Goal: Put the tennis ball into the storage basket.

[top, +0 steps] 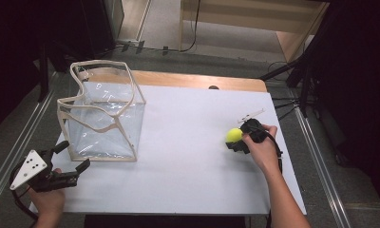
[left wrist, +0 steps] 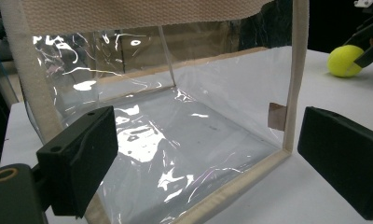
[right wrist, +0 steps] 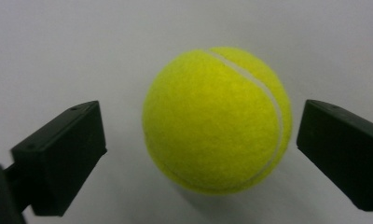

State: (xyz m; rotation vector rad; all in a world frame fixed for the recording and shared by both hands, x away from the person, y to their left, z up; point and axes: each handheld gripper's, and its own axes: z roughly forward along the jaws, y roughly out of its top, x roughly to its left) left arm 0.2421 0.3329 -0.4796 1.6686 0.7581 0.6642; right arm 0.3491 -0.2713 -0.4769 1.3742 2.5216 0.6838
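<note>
A yellow tennis ball rests on the white table top at the right. My right gripper reaches over it; in the right gripper view the tennis ball sits between the two black jaws with a gap on each side, so my right gripper is open. A clear plastic bag with beige fabric edging stands open at the left. My left gripper is open near the bag's front corner, nothing between its jaws. In the left gripper view the bag is close ahead and the ball far right.
The table's wooden back edge shows behind the white top. Metal rails run along the floor on both sides. Cables lie at the far right. Open white surface lies between bag and ball.
</note>
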